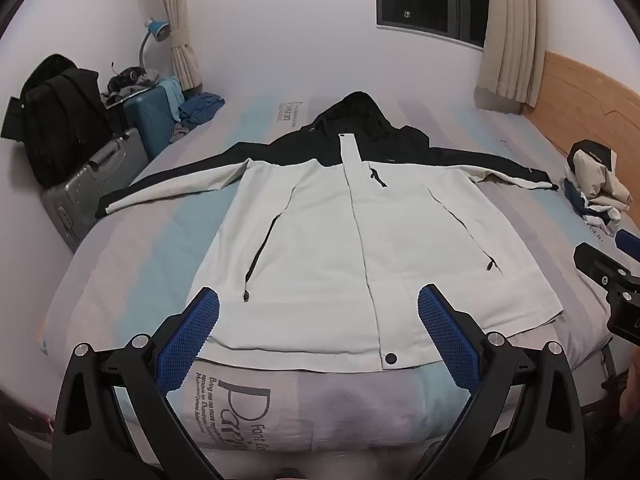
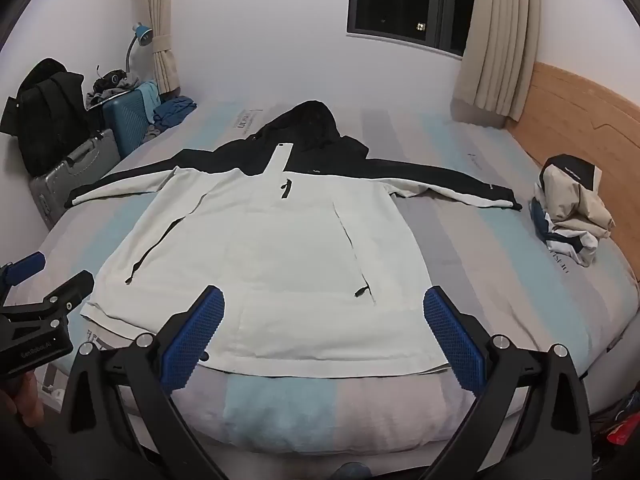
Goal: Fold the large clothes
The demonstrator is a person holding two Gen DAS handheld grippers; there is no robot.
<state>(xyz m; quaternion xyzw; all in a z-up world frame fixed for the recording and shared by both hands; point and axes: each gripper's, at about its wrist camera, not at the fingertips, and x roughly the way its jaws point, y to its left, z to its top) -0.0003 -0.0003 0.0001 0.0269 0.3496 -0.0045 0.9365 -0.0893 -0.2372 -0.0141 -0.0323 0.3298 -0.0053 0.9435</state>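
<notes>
With the white-and-black hooded jacket (image 1: 320, 232) spread flat on the striped bed (image 1: 152, 232), left gripper (image 1: 319, 312) and right gripper (image 2: 323, 312) both hover agape, empty; folding unstarted, next likely pinch a sleeve.

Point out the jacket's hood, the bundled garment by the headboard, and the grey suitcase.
Jacket's hood (image 2: 314, 120), right wrist view, on the middle of the black hood.
Bundled garment (image 2: 572, 208), right wrist view, on its beige upper fold.
Grey suitcase (image 1: 96, 182), left wrist view, on its ribbed side.
</notes>
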